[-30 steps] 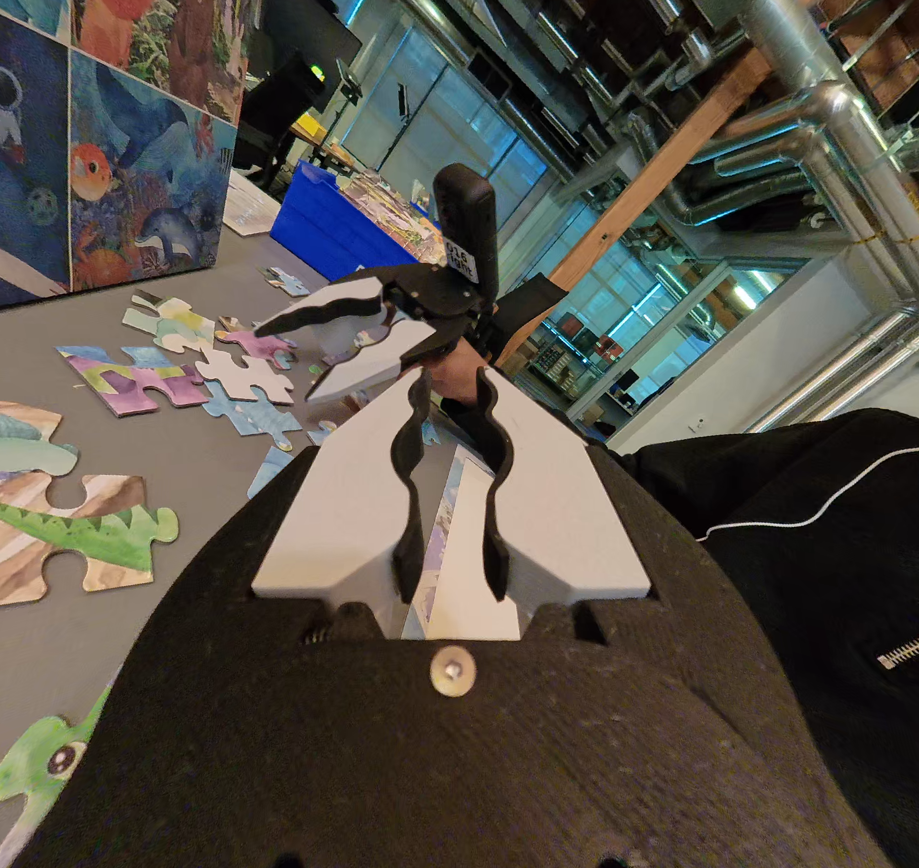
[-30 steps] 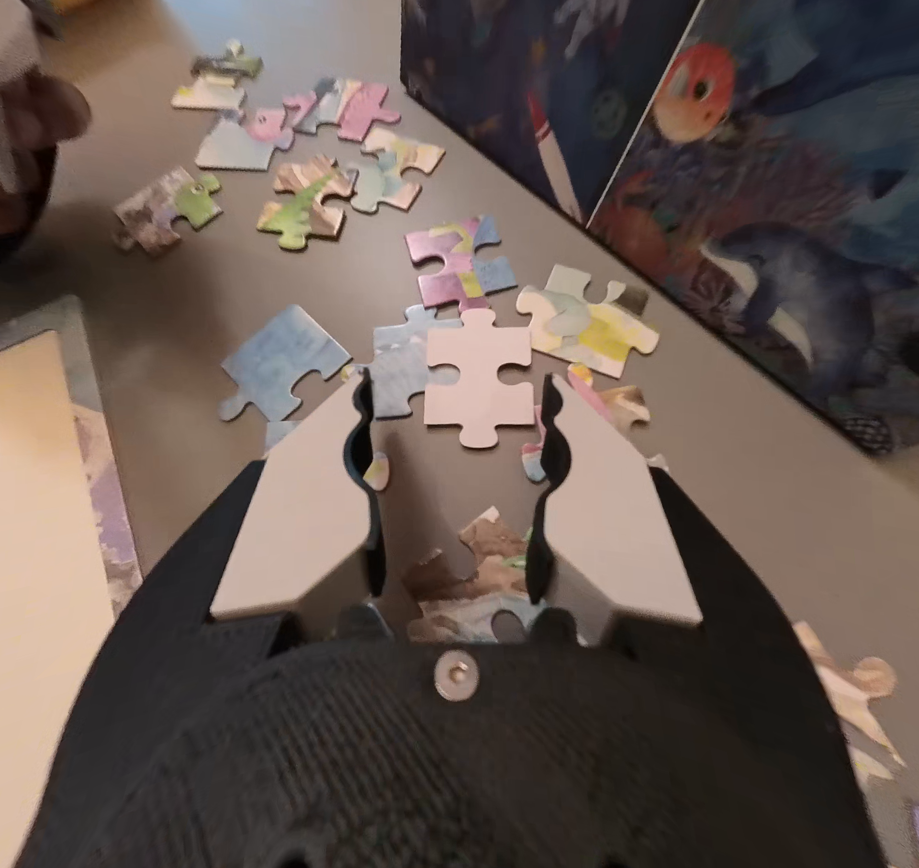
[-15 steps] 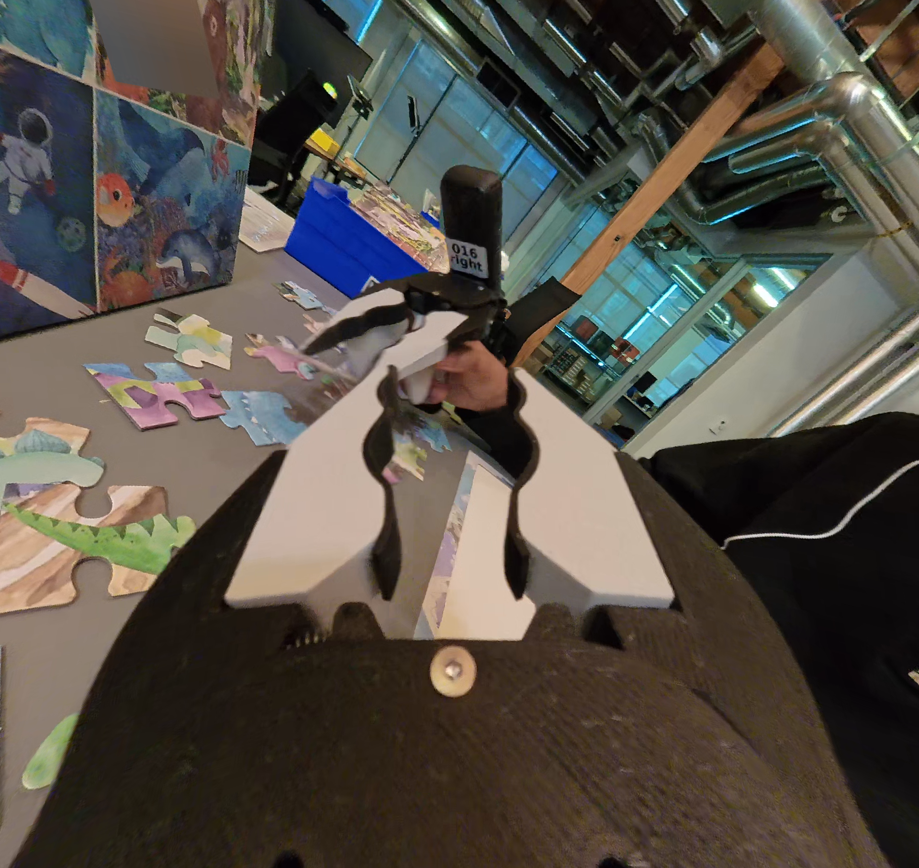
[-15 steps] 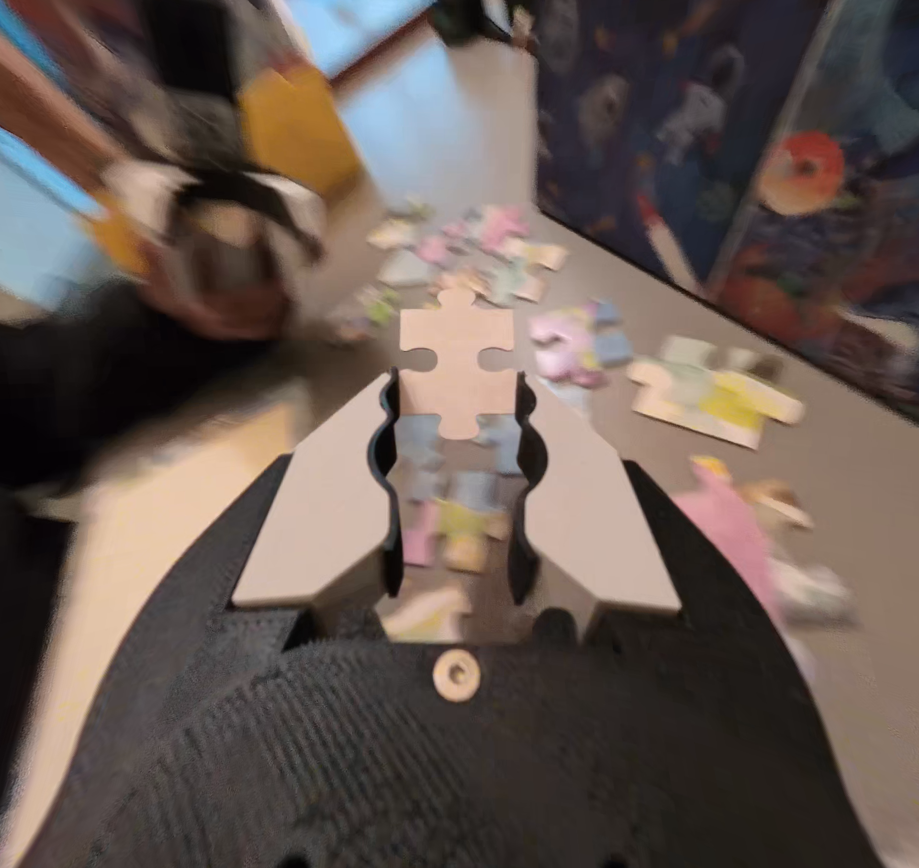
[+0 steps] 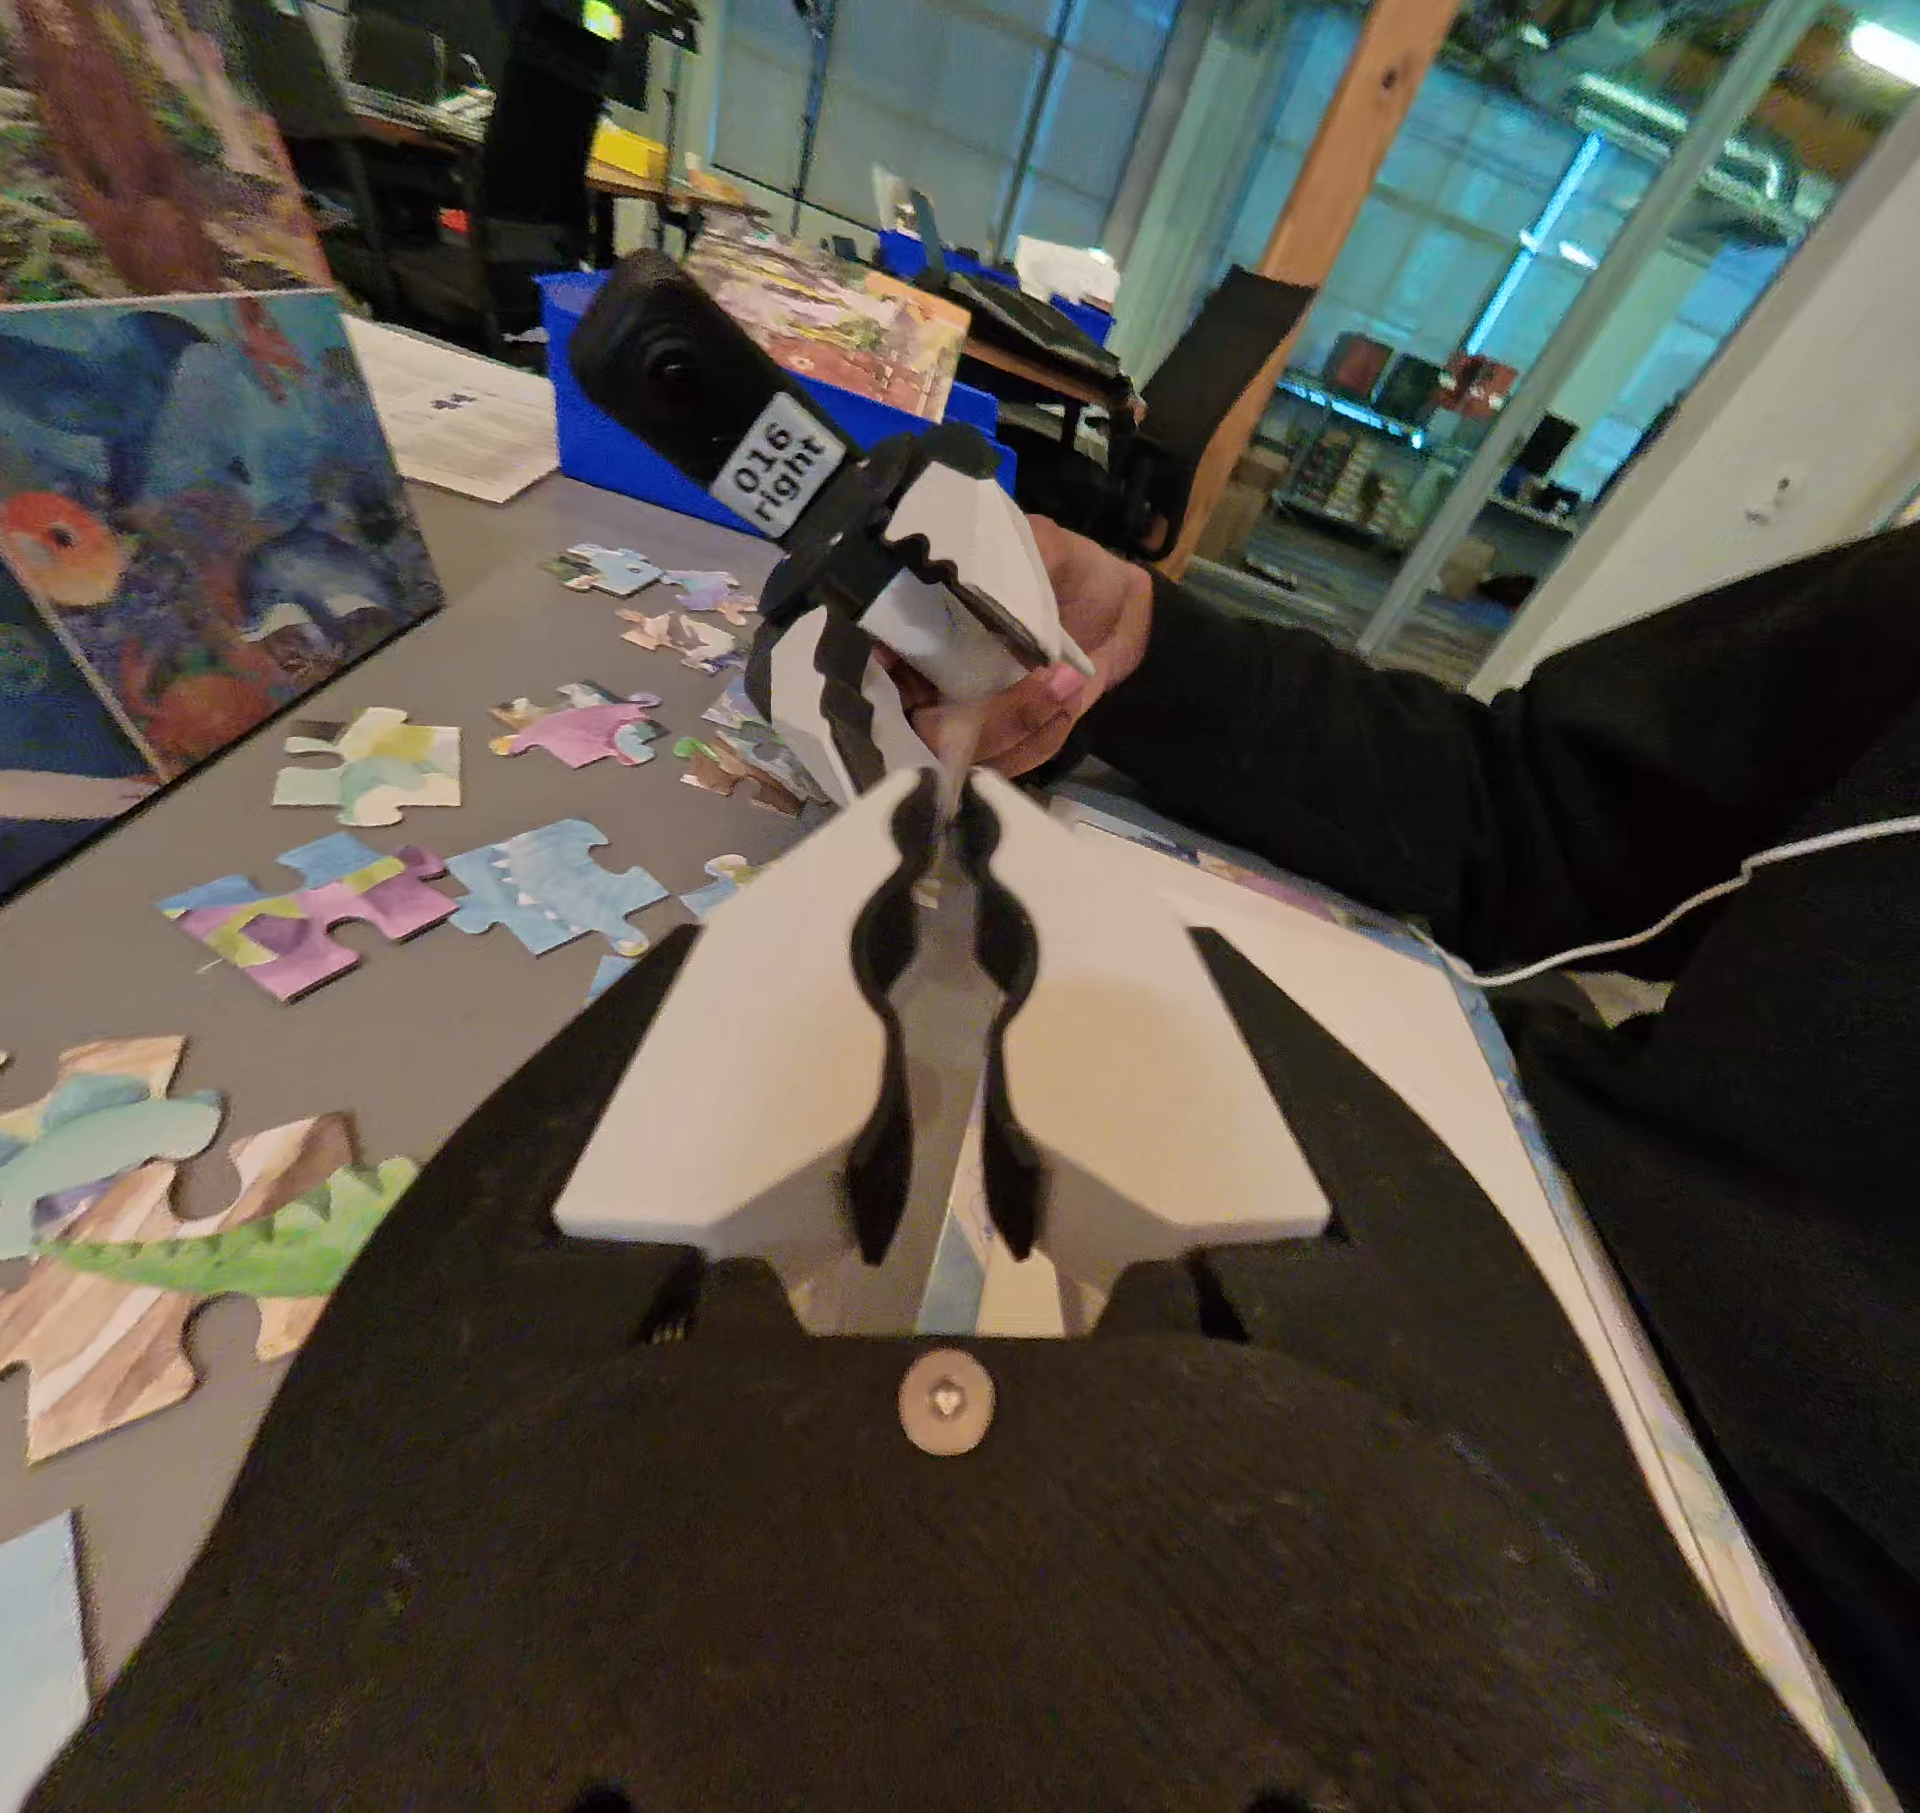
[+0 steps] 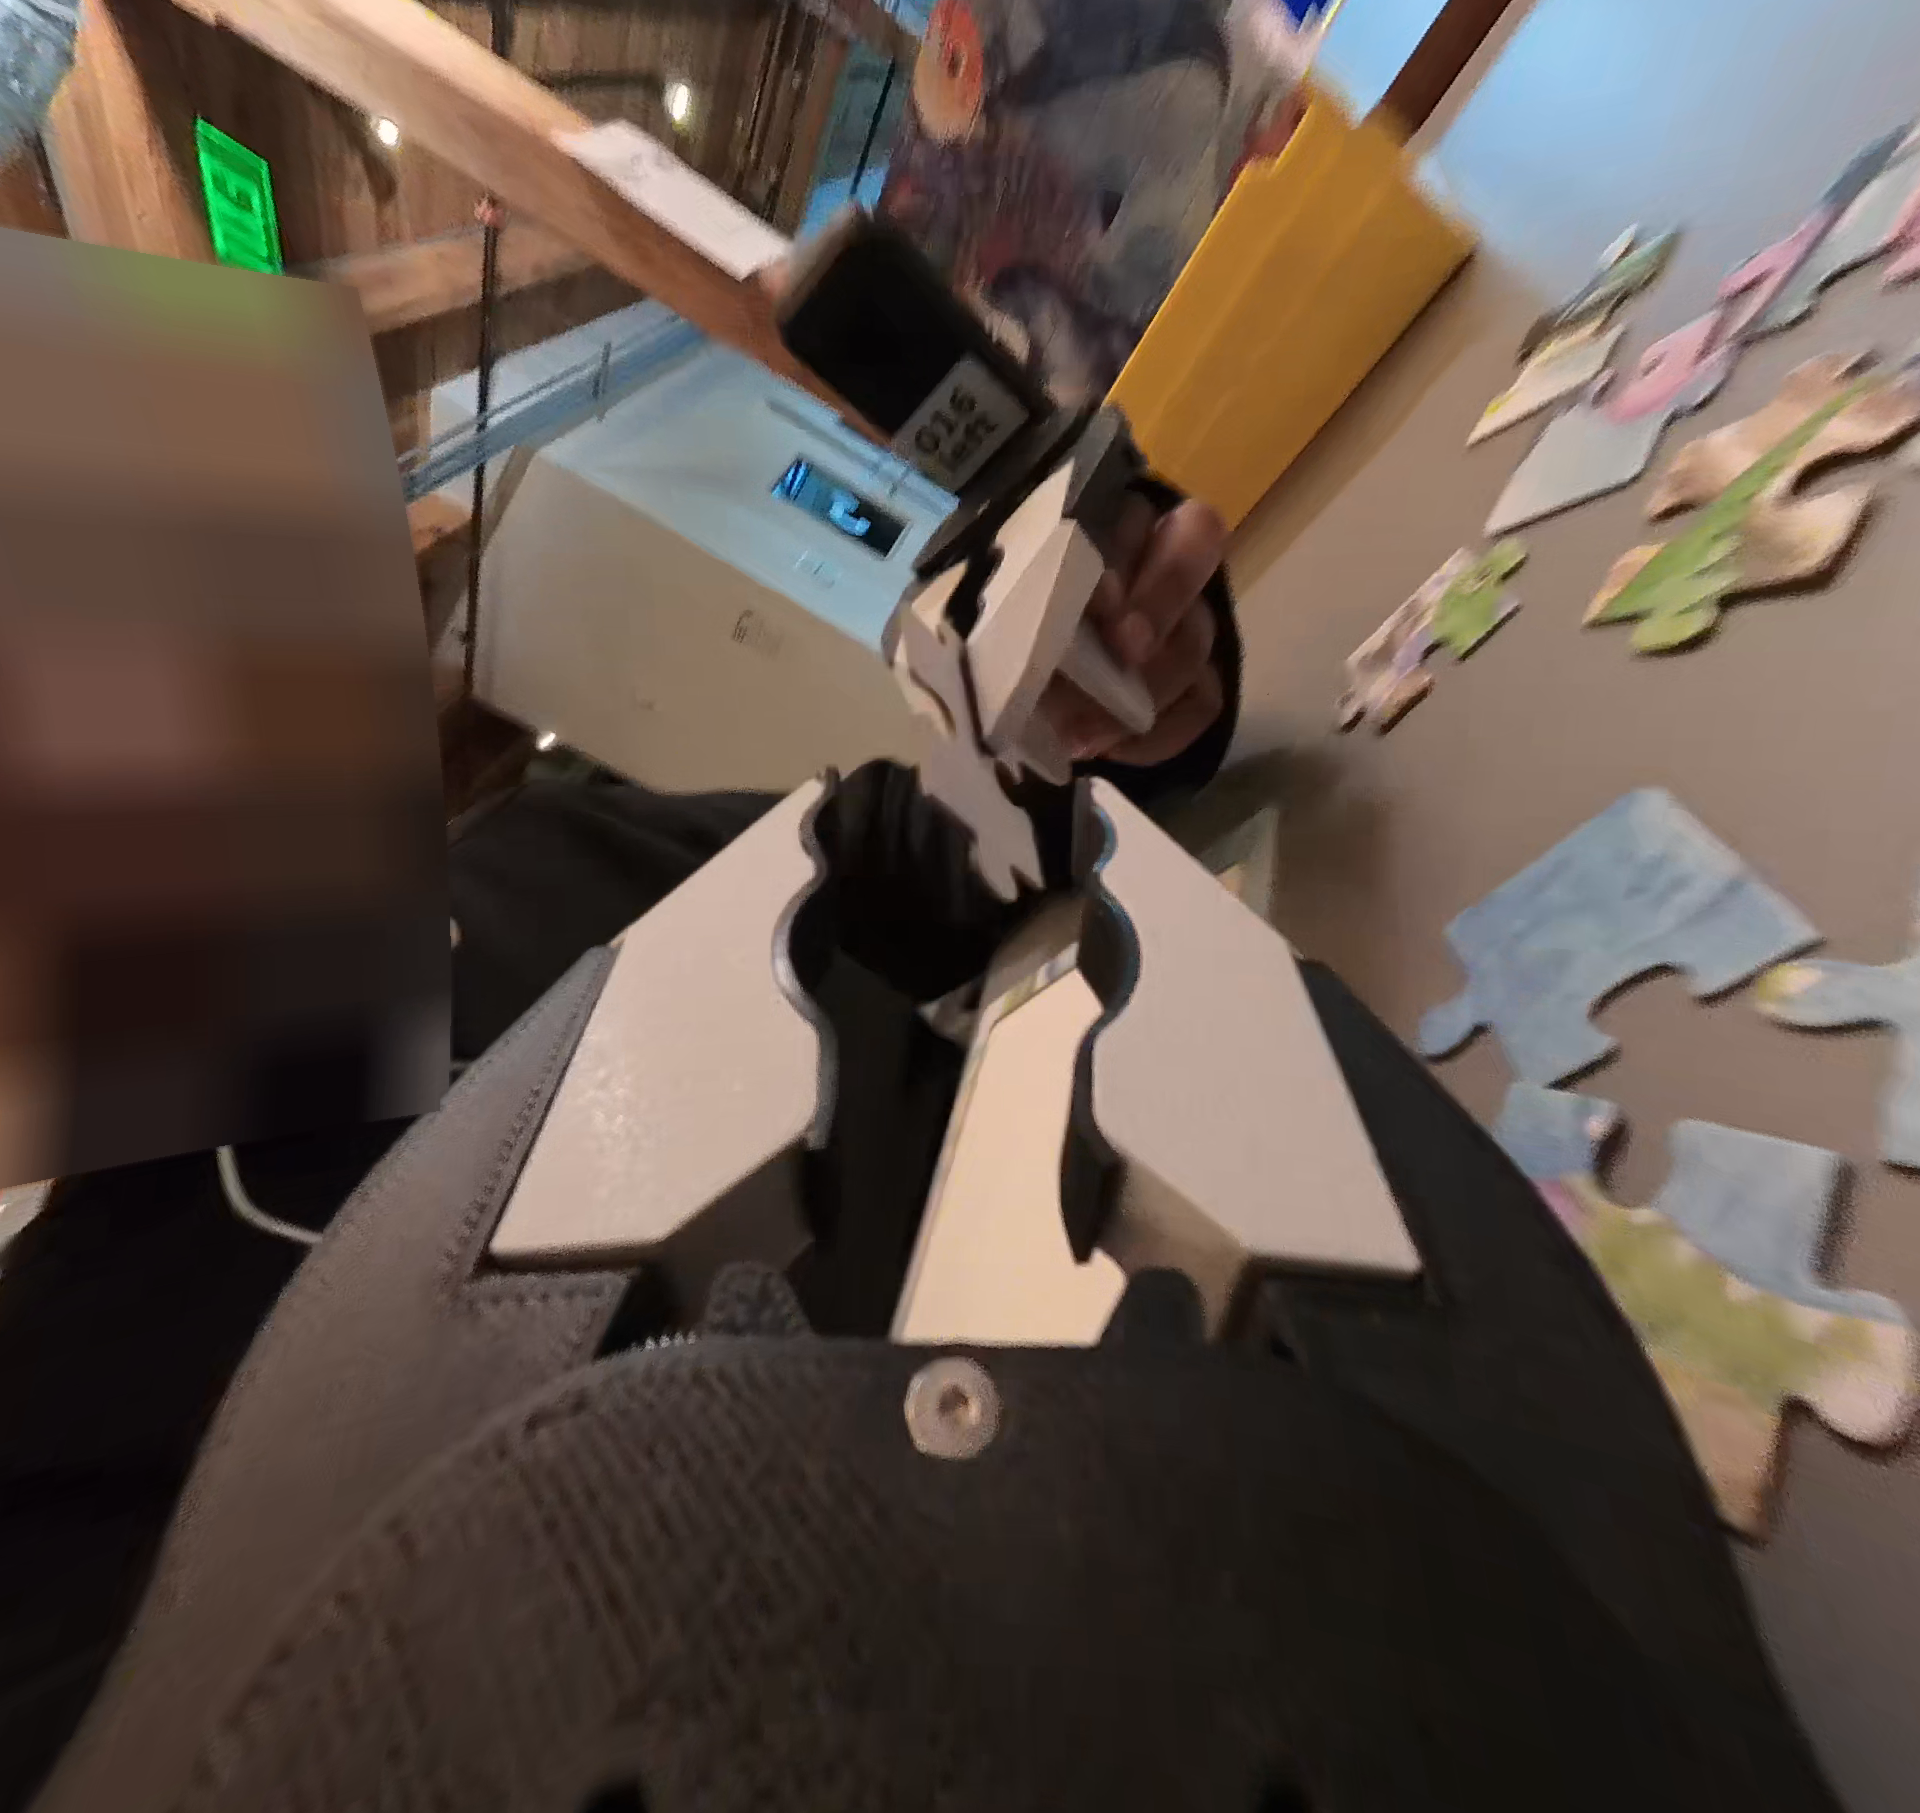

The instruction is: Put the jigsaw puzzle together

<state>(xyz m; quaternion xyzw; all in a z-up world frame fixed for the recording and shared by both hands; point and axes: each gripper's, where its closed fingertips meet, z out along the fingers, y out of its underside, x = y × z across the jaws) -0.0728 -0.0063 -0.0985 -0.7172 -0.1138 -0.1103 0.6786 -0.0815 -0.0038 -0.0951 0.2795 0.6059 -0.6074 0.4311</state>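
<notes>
My left gripper (image 5: 948,795) is shut on a pale puzzle piece (image 5: 948,761), seen edge-on between its tips, held in the air above the table. In the right wrist view the left gripper (image 6: 1003,724) holds this piece (image 6: 977,828) with its plain back showing. The piece hangs between the spread fingers of my right gripper (image 6: 956,807), which is open and not touching it. In the left wrist view the right gripper (image 5: 951,724) faces mine, tip to tip. The puzzle tray (image 5: 1299,984) lies below, to the right.
Loose pieces lie on the grey table to the left: a purple one (image 5: 301,922), a blue one (image 5: 551,885), a green dinosaur one (image 5: 187,1244). A picture box (image 5: 197,516) stands far left, a blue bin (image 5: 623,454) behind. A yellow bin (image 6: 1309,309) stands at the table's other end. Less than 4 cm separates the two grippers' tips.
My right gripper lifted the face-down piece off the table, swung it towards the left gripper and opened. My left gripper closed on the piece.
</notes>
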